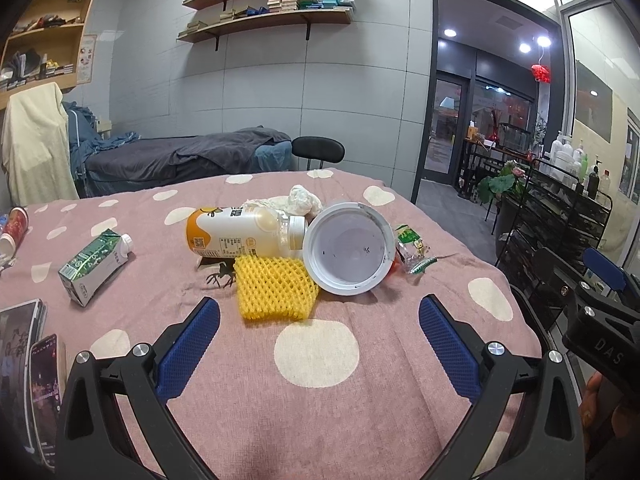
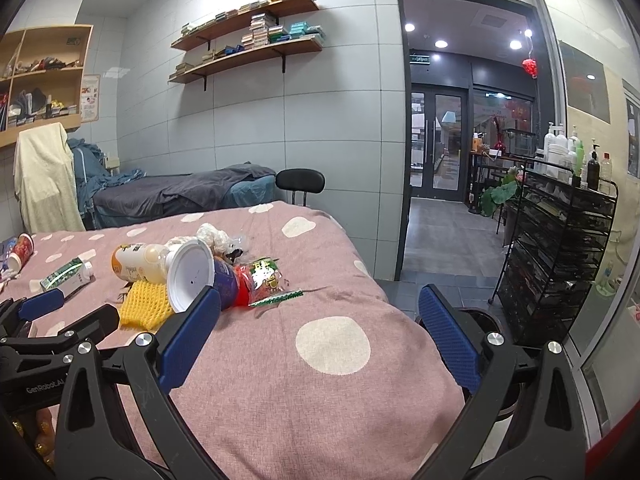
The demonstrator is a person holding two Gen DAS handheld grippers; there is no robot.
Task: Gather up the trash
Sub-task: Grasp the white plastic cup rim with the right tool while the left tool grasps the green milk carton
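Trash piled mid-bed on a pink spotted blanket [image 1: 320, 400], tipped noodle cup [image 1: 347, 248] beside yellow foam net [image 1: 274, 292] and drink bottle [image 1: 240, 232], left gripper [image 1: 320, 344] and right gripper [image 2: 320, 336] held wide open, empty.

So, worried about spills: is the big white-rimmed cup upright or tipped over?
Tipped over. The cup lies on its side on the spotted cloth, mouth facing the left camera; its white inside looks empty.
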